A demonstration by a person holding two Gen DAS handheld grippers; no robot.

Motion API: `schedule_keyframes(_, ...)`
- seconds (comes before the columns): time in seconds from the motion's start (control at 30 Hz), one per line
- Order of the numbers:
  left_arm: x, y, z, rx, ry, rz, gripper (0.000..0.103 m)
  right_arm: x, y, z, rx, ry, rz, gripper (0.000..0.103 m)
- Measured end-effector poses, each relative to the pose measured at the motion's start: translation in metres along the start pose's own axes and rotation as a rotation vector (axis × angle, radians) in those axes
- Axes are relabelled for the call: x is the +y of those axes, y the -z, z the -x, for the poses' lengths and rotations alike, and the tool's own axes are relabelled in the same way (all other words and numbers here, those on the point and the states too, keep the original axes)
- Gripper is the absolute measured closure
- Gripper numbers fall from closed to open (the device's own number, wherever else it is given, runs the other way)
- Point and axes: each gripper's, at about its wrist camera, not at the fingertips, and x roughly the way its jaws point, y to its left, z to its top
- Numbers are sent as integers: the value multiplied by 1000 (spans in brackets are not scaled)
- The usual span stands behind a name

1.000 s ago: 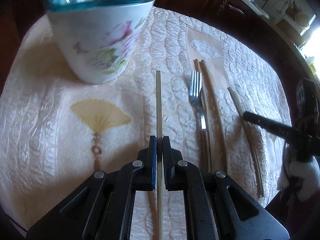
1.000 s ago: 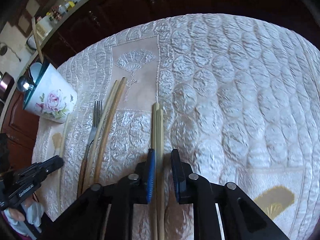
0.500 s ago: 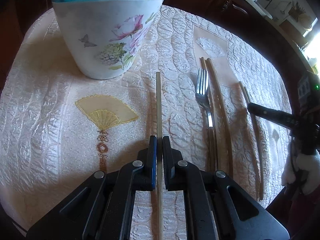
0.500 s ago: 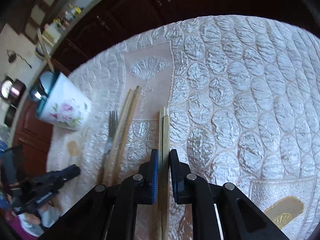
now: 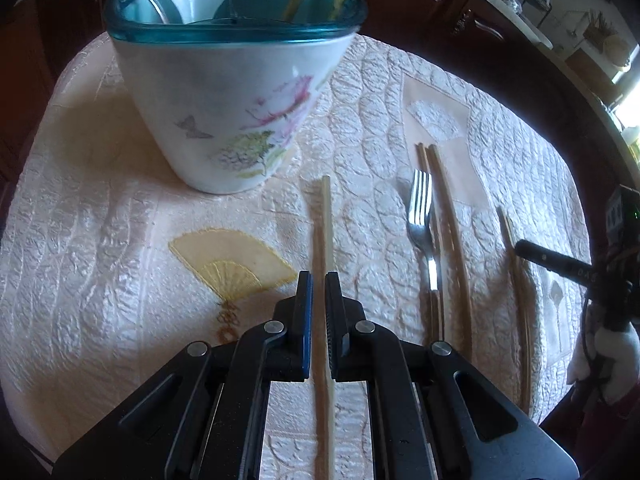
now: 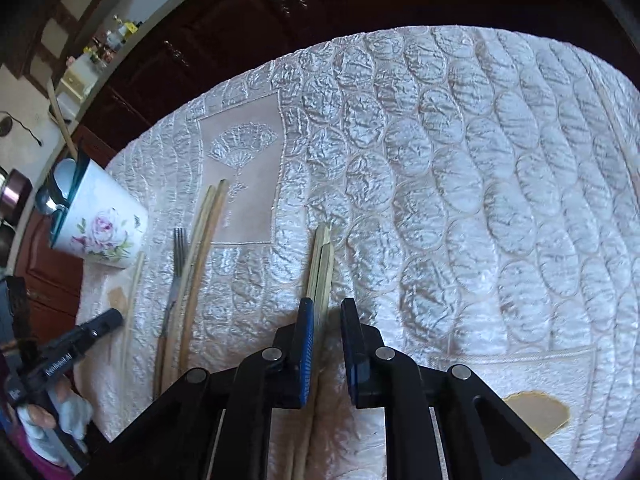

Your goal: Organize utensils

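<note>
The left hand-held gripper (image 5: 319,280) is standing slightly spread around a single chopstick (image 5: 326,224) lying on the worktop (image 5: 100,248), its long axis pointing straight ahead beside the utensil holder (image 5: 232,92). The right hand-held gripper (image 6: 327,308) is standing spread around a pair of chopsticks (image 6: 322,264), likewise pointing forward.

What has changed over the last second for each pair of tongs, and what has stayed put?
The left tongs have eased open, loosening their clamp on the single chopstick, and moved nearer the floral cup. The right tongs narrowed around the chopstick pair, then widened again without gripping it. The fork and the other chopsticks beside it stayed put.
</note>
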Motion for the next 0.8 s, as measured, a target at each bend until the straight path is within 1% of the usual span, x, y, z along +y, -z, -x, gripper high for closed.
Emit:
schedule_keyframes(0.1,0,-1,0,-3,0,1,99,8,-3,-8,1,43,25,91)
schedule_keyframes(0.2,-1,-1,-2,0,-2,-4,99,11,-6,-12,4,27,20,91)
schedule_keyframes(0.27,-1,0,-2,0,-1,-1,99,14,-6,-14,5,49,30,91)
schedule_keyframes(0.47,-4,-4,-9,5,-2,0,99,27,-13,-27,9,56,62,91)
schedule_keyframes(0.57,-7,-9,-13,3,-14,-3,98,32,-21,-33,22,62,82,91)
schedule_keyframes(0.67,-13,-16,-19,3,-23,-10,98,33,-26,-41,31,34,63,89)
schedule_keyframes(0.73,-19,-21,-24,4,-40,-27,97,33,-29,-44,41,22,49,89)
schedule_keyframes(0.8,-25,-26,-31,10,-68,-48,97,37,-28,-46,40,29,68,88)
